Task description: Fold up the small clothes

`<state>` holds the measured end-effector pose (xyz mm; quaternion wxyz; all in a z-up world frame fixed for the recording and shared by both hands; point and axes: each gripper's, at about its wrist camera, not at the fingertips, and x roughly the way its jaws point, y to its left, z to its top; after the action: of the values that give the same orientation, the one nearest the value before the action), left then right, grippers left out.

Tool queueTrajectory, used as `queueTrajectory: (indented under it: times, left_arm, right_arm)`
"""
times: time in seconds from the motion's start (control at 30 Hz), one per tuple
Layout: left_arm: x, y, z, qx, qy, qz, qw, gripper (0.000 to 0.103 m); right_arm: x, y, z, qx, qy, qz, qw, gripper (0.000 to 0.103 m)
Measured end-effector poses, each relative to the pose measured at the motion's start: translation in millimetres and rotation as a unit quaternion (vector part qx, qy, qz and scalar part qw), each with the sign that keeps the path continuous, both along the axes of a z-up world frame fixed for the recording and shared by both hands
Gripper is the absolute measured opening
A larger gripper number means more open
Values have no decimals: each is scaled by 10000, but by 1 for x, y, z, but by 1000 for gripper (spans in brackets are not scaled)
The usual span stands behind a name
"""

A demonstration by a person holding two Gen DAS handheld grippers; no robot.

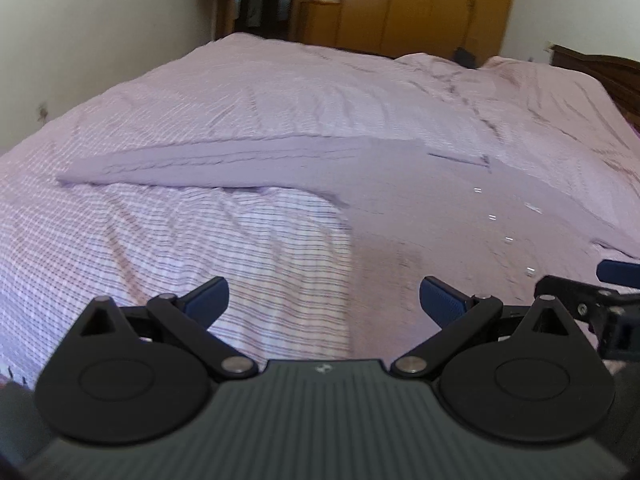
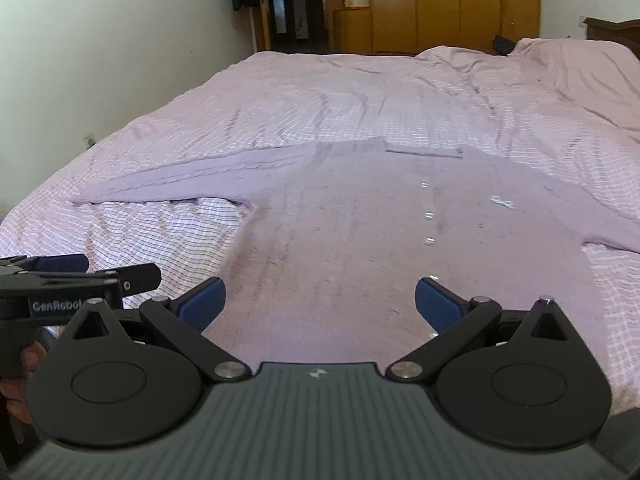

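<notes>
- Left wrist view: my left gripper (image 1: 323, 300) has its jaws spread wide, holding nothing, low over the near left edge of the lilac cardigan (image 1: 420, 208) lying flat on the bed (image 1: 140, 248).
- Risk: pinching the checked sheet with the knit.
- Right wrist view: my right gripper (image 2: 320, 300) also has its jaws apart and empty, above the hem.
- Risk: uneven lifts skew the fold; the buttons (image 2: 429, 216) may snag.
</notes>
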<state>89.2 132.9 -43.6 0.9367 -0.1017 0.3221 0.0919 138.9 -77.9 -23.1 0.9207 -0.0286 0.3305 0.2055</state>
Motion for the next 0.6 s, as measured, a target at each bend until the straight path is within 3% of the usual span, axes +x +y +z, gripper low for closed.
queueTrajectory:
  times: [0.17,0.3,0.43,0.6]
  left_arm:
    - [17,40,-13,-127,67,212,9997,103]
    - [37,80,-29,-294,268,441,9982,103]
    - [50,119,-39,-202,364,748,9963,103]
    - [60,166,-38,-84,180,1021,9946,103]
  right_arm:
    - [16,39,-6,139,38,304,9994,103]
    - [22,73,-9,209,-271,426,9985,103]
    - [39,112,-18,233,-112,629,9977,103]
    - [55,163,-28,118,-40,956,9953,103]
